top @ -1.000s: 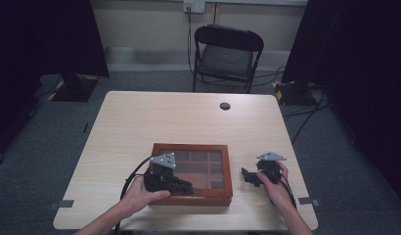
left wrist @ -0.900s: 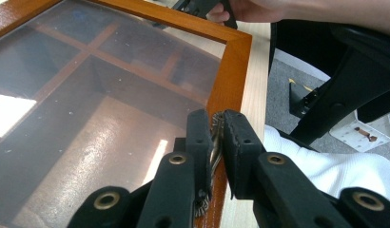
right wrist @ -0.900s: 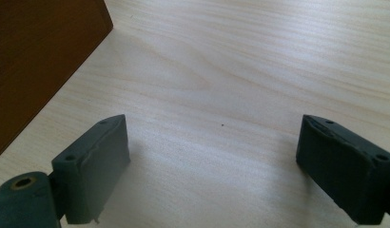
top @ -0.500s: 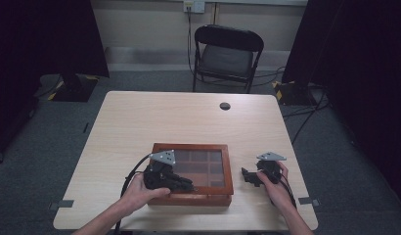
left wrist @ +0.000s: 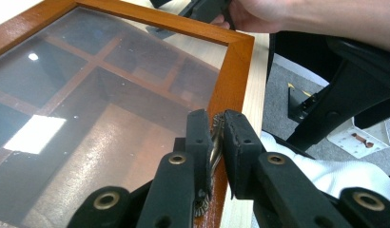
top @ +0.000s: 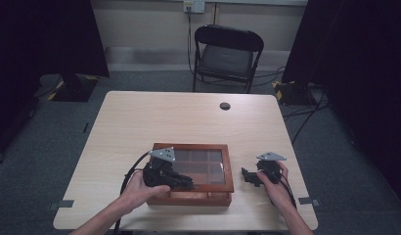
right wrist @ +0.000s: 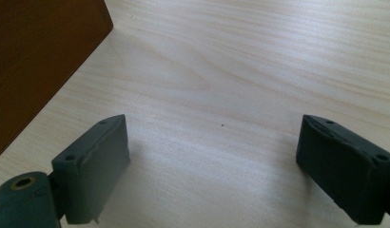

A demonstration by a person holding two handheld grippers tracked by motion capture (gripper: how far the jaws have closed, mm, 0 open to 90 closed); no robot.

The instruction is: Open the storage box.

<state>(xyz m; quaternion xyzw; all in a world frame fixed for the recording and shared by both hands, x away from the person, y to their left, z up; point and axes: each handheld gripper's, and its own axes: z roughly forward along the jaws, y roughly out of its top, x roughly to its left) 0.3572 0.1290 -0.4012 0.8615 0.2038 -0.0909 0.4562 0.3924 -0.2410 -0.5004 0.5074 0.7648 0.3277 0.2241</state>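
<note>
The wooden box [top: 193,172] with its glass lid [left wrist: 83,104] sat near the desk's [top: 189,117] front edge, a little left of the middle. The left gripper [left wrist: 216,142] lay over the box's front left part, its fingers [left wrist: 199,142] nearly closed on a small metal latch or catch [left wrist: 215,137] at the lid's frame; exactly what that piece was could not be told. The right gripper [right wrist: 212,161] rested just right of the box, close to the desk's front right corner, its fingers spread wide and holding nothing, with bare desk between them.

The grip on so small a piece looked thin, so a pull upward could slip off it. With nothing steadying the box, a hard tug might also drag or tip it toward the front edge, or let the glass lid drop back.
</note>
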